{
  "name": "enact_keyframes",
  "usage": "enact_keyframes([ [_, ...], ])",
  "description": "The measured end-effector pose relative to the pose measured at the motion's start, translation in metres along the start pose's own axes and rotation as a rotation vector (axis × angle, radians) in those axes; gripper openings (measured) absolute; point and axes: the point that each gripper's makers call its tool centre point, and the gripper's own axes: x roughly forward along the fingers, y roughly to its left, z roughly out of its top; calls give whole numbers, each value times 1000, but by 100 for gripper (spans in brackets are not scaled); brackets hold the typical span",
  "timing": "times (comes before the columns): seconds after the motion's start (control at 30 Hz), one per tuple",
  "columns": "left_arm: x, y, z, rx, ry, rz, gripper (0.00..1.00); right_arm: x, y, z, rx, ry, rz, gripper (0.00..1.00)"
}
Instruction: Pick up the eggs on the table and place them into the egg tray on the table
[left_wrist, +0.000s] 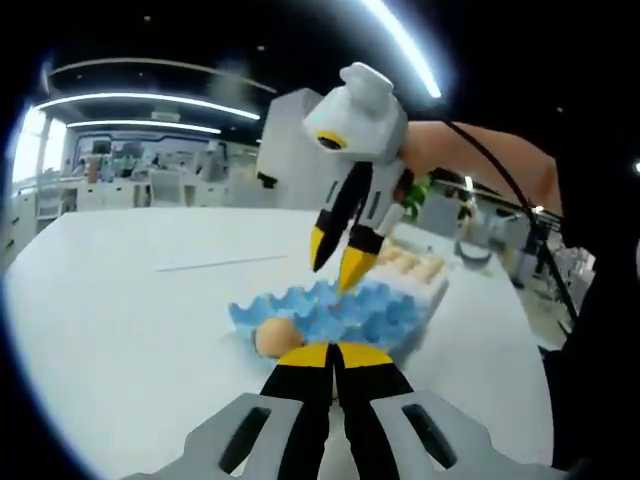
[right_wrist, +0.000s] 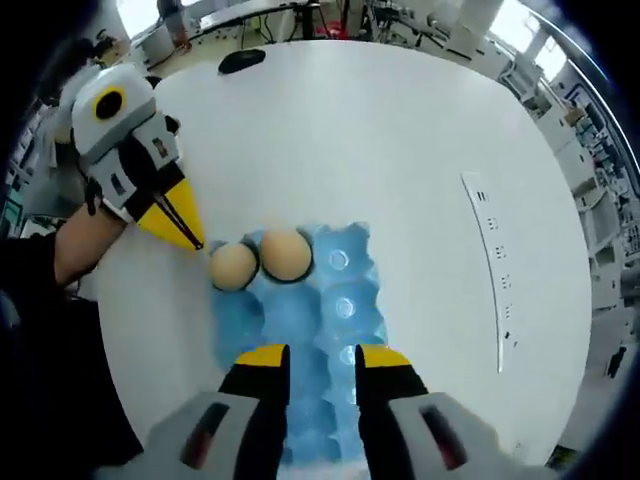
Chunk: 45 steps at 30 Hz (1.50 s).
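A blue egg tray (right_wrist: 340, 300) lies on the white table (right_wrist: 400, 150). Two tan eggs sit side by side at its far end: one egg (right_wrist: 286, 255) in a cup, the other egg (right_wrist: 232, 266) at the tray's corner. My left gripper (right_wrist: 190, 238) is shut, its yellow tips just beside that corner egg and holding nothing. In the left gripper view the corner egg (left_wrist: 275, 335) lies right beyond my left gripper (left_wrist: 333, 352), at the blue tray's (left_wrist: 350, 305) near edge. My right gripper (right_wrist: 323, 360) hangs open above the tray with nothing between its jaws. It comes down from above (left_wrist: 340, 258).
Behind the blue tray a pale carton (left_wrist: 412, 268) holds several eggs. A white power strip (right_wrist: 490, 260) lies on the table to the right, and a black object (right_wrist: 243, 60) sits near the far edge. A person's arm (right_wrist: 80, 250) holds the left gripper.
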Motion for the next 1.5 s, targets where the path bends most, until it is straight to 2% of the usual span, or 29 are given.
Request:
enact_keyframes([
  [0.23, 1, -4, -2, -2, 4, 3, 0, -4, -17, -23, 58, 4, -14, 27],
  [0.77, 4, -11, -3, -3, 1, -5, 0, -11, -44, -93, 149, 53, -67, 29],
  [1.1, 5, -3, -1, -6, 4, -2, 0, -13, -72, -132, 236, 73, -91, 30],
  [1.27, 5, -2, -1, -6, 4, -1, 0, -14, -82, -152, 260, 101, -109, 32],
  [1.5, 5, 0, -1, -7, 4, 4, 0, -15, -89, -171, 298, 110, -118, 34],
])
